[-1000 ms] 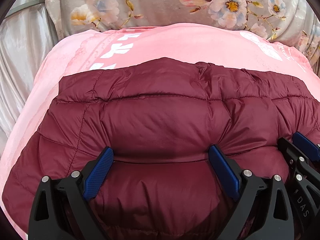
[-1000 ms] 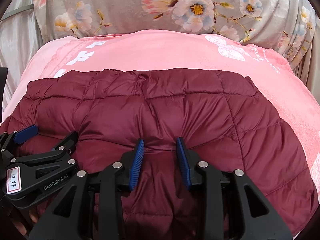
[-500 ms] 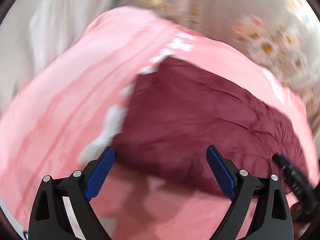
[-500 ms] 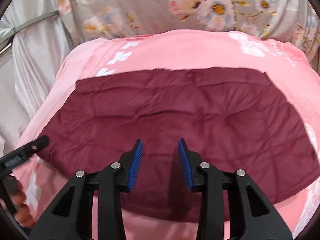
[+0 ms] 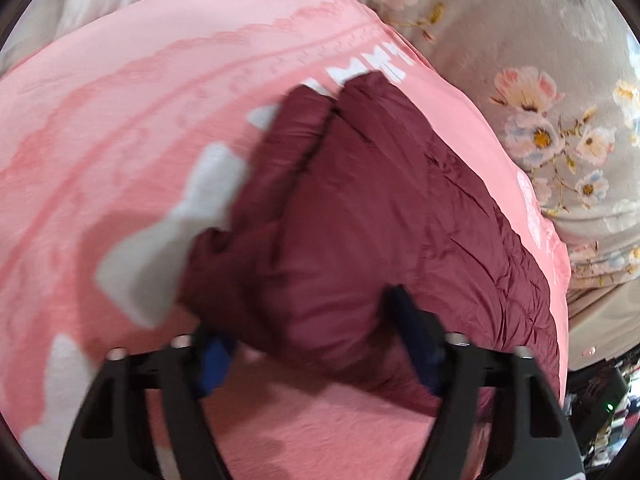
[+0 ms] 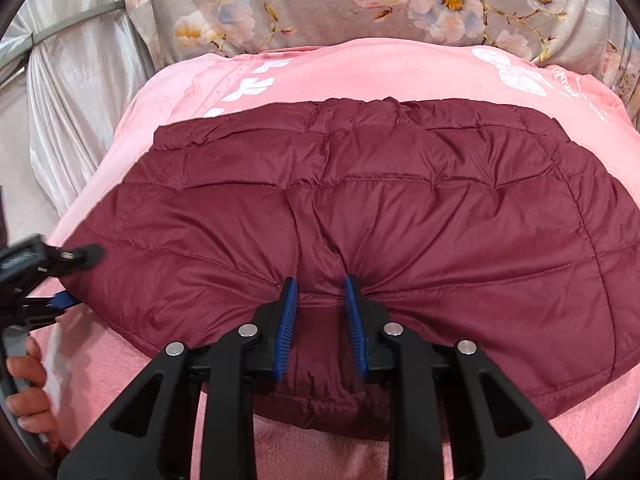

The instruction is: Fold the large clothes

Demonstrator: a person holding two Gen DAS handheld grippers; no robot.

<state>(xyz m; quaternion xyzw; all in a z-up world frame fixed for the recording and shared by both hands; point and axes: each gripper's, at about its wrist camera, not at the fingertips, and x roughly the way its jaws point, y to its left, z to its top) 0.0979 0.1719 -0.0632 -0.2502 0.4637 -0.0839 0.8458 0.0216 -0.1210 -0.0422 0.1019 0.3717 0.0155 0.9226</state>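
A folded maroon quilted jacket [image 6: 360, 216] lies on a pink blanket [image 6: 400, 72]. My right gripper [image 6: 322, 320] is at the jacket's near edge, its blue pads pinching a ridge of the fabric between them. My left gripper [image 5: 316, 344] is wide open at the jacket's left end [image 5: 360, 240], with the puffy corner bulging between its fingers; that view is blurred. The left gripper also shows at the left edge of the right wrist view [image 6: 60, 276], its fingers above and below the jacket's corner.
A grey floral cover [image 6: 400, 0] lies behind the blanket. A pale satin curtain [image 6: 72, 100] hangs at the left. The blanket has white printed marks [image 5: 160, 260]. Dark clutter [image 5: 600, 408] shows past the bed's edge in the left wrist view.
My left gripper left the jacket's near edge, swung out left and came in on the jacket's left corner. My right gripper pulled back a little, then pressed into the near edge again.
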